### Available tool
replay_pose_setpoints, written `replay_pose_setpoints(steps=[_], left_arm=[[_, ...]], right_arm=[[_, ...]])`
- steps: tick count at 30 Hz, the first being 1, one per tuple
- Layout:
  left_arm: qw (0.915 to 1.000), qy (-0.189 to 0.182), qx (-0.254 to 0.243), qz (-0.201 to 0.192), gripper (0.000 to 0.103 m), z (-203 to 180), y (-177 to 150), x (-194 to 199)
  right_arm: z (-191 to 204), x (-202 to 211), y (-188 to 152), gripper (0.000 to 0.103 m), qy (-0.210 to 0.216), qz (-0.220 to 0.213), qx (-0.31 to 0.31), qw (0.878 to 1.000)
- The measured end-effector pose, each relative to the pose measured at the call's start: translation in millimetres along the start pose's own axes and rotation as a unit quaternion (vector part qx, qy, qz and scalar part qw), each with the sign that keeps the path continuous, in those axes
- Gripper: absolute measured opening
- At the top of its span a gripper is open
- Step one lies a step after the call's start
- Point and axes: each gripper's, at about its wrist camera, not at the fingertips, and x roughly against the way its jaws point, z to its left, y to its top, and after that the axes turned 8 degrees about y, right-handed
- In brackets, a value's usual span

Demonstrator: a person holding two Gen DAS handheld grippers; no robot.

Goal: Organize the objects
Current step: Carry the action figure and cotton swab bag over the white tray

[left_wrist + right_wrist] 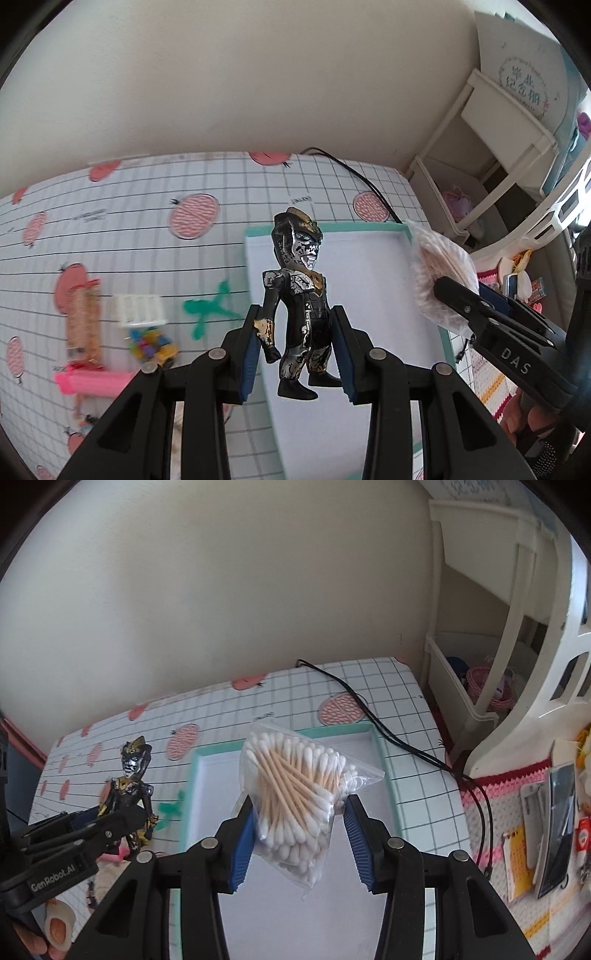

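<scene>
A black, silver and gold toy figure [299, 306] hangs upright between the blue pads of my left gripper [297, 332], which is shut on its arms and waist. It hovers over the left rim of a white tray with a teal border [325, 226]. In the right wrist view, my right gripper [300, 812] is shut on a clear zip bag of cotton swabs [295, 794], held above the same tray [388, 775]. The left gripper [136, 816] with the figure [133, 782] shows at the left there. The right gripper [443, 284] and the swab bag [439, 266] show at the right of the left wrist view.
On the checked tablecloth left of the tray lie a green plastic shape [210, 314], a small white basket [140, 310], colourful bricks [151, 343], a pink strip [92, 382] and an orange packet [83, 325]. A black cable [369, 709] crosses behind the tray. A cream shelf [480, 686] stands right.
</scene>
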Motion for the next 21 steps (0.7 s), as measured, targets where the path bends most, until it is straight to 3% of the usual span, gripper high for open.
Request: replay_pose_setpoints(steps=[6,21], left_arm=[[0.9996,-0.005,-0.017,0.023,0.038,-26,4,-36],[0.9984,-0.003,-0.020,0.052,0.038,-38,6,-94]], right_arm=[[-24,-31,6,0.049,-0.010,0.028,-0.007,1.000],[-44,-84,7,0.049,-0.020,0.059,0.010,0.998]])
